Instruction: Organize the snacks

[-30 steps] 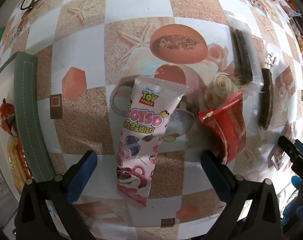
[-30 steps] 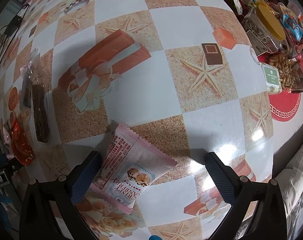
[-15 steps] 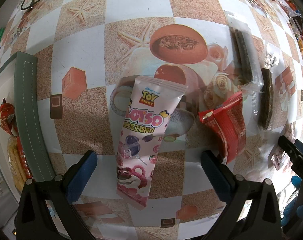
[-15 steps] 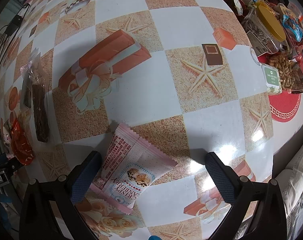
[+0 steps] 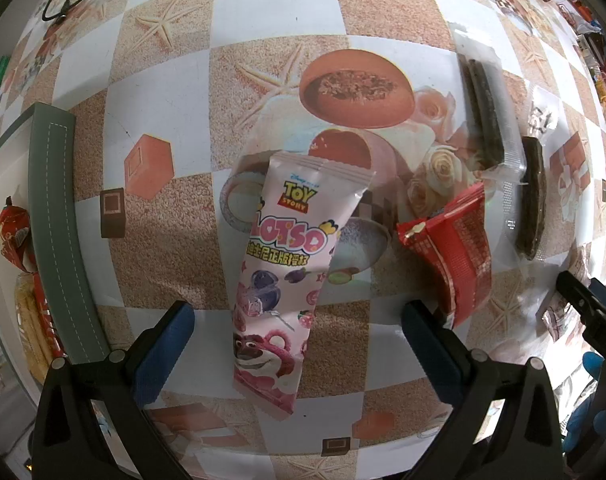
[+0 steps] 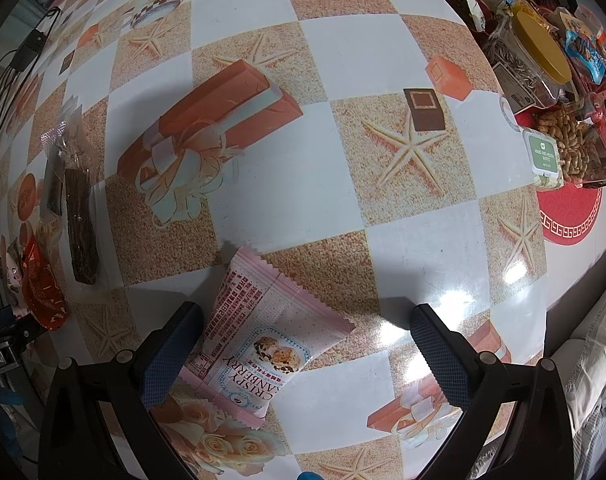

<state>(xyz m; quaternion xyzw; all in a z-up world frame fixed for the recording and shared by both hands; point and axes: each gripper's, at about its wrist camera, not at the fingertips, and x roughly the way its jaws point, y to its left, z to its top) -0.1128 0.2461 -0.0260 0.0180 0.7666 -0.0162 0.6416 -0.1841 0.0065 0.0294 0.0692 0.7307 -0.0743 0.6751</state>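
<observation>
On the checkered tablecloth [image 5: 279,12], left gripper [image 5: 299,320] gapes wide around the pink Lotso packet [image 5: 287,272], right gripper [image 6: 307,328] equally spread over the cranberry packet [image 6: 259,336], neither gripped.

Left claw [image 5: 297,322]: 2 black angular arms, each with round silver screw head near joint, ending in blue textured pads [image 5: 165,340]. Right claw [image 6: 305,334]: same build, black arms, silver screws, dark blue cross-hatched pads [image 6: 439,354]. Blue glove patch [image 5: 593,362] visible at left wrist view's right edge.
</observation>
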